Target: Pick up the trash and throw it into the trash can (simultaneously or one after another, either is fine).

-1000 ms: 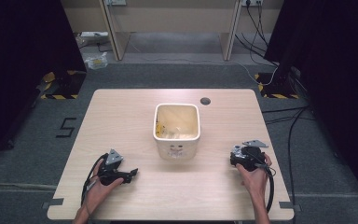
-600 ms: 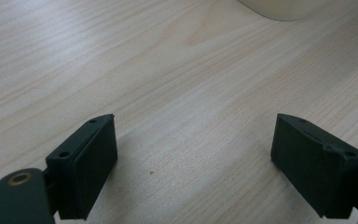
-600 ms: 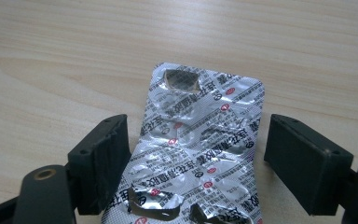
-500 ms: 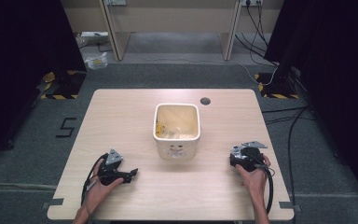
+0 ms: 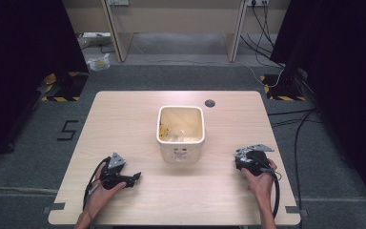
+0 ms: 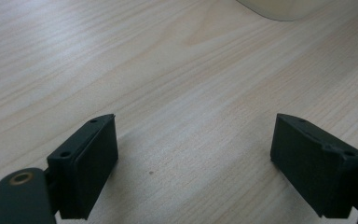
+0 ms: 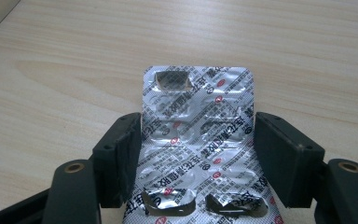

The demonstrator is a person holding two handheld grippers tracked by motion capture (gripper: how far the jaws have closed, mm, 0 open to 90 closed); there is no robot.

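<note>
The silver foil blister pack (image 7: 198,144) lies flat on the pale wooden table (image 5: 124,119), its long axis running straight away between the right gripper (image 7: 196,154) jaws. These have just been closing, their pads at its long edges. Red logos and small printed characters cover the foil, too fine to read. The left gripper (image 6: 196,163) stands wide apart over bare wood. A cream square tub (image 5: 181,155) sits mid-table.

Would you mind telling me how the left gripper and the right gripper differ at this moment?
The left gripper stands wide open over bare table; the right gripper has a silver blister pack between its jaws. The right gripper's jaws have just been closing and sit narrower, touching the pack's edges, while the left gripper's jaws touch nothing. Both are black, each in one hand, either side of the cream bin.
</note>
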